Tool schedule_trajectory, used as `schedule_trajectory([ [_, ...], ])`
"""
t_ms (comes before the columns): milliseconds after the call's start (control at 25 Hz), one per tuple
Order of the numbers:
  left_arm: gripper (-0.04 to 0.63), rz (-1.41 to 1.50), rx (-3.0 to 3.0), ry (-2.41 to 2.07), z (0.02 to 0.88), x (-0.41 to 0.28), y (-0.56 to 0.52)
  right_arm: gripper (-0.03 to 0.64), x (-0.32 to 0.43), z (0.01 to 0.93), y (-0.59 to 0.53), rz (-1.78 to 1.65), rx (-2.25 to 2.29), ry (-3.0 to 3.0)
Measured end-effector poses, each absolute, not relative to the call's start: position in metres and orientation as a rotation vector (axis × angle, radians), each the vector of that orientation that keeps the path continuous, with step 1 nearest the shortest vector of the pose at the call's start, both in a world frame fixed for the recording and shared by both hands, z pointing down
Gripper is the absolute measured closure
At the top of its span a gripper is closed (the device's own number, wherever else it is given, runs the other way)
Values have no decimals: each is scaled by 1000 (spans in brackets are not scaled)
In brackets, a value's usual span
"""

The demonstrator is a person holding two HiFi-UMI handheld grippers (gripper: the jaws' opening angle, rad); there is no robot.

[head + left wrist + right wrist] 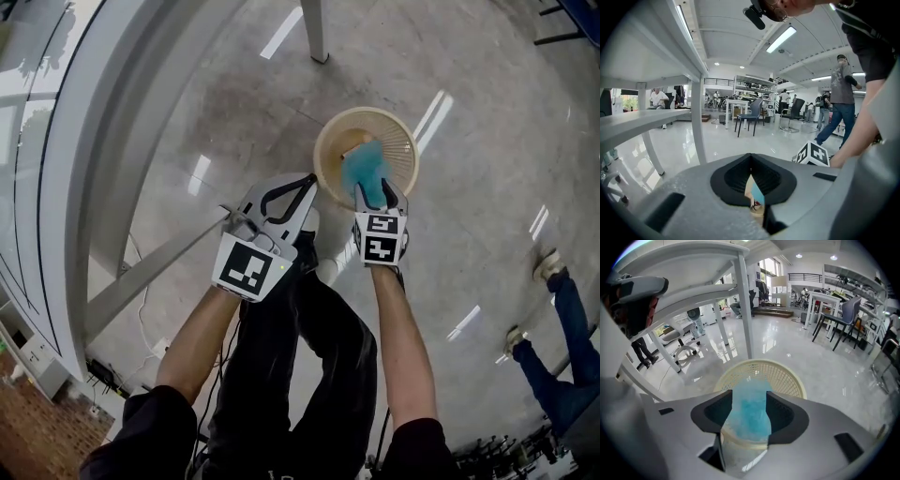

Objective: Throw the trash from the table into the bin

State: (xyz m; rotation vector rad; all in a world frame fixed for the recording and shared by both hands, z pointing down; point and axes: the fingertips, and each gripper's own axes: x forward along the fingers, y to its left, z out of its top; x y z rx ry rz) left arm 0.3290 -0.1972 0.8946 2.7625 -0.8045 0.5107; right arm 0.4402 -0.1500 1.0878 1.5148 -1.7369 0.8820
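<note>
Bin: one round cream lattice plastic basket [401,141], on the floor.
Right gripper [380,194]: jaws wide, straight above the basket; nearer hand.
Trash, right: one blurred soft blue piece [366,167] between and below the jaws, over the opening, lengthwise along them.
Left gripper [302,182]: pinched on one small tan-and-blue scrap [755,193], just beside the rim.

No words, no numbers legible anywhere, just black-and-white square marker patterns on the white cube [248,265] of the left gripper [305,183] and the white cube [380,236] of the right gripper [380,195].
</note>
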Motion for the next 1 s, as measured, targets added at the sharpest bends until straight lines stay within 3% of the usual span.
schedule_trajectory([
  [80, 588, 523, 2772, -800, 896, 326, -196, 380, 437, 1088, -151, 880, 1521, -1742],
  [360, 588, 530, 2773, -788, 890, 321, -189, 380, 424, 1070, -151, 965, 1545, -1779],
  [400, 588, 527, 2777, -787, 886, 321, -189, 390, 424, 1064, -151, 981, 1555, -1782],
  [520, 588, 528, 2808, -771, 870, 321, -185, 579, 424, 1036, -148, 912, 1596, -1778],
  [560, 588, 535, 2818, -764, 863, 321, -182, 594, 424, 1024, -146, 887, 1608, -1779],
  [1000, 588, 462, 2883, -728, 698, 337, -146, 606, 433, 812, -111, 828, 1838, -1830],
])
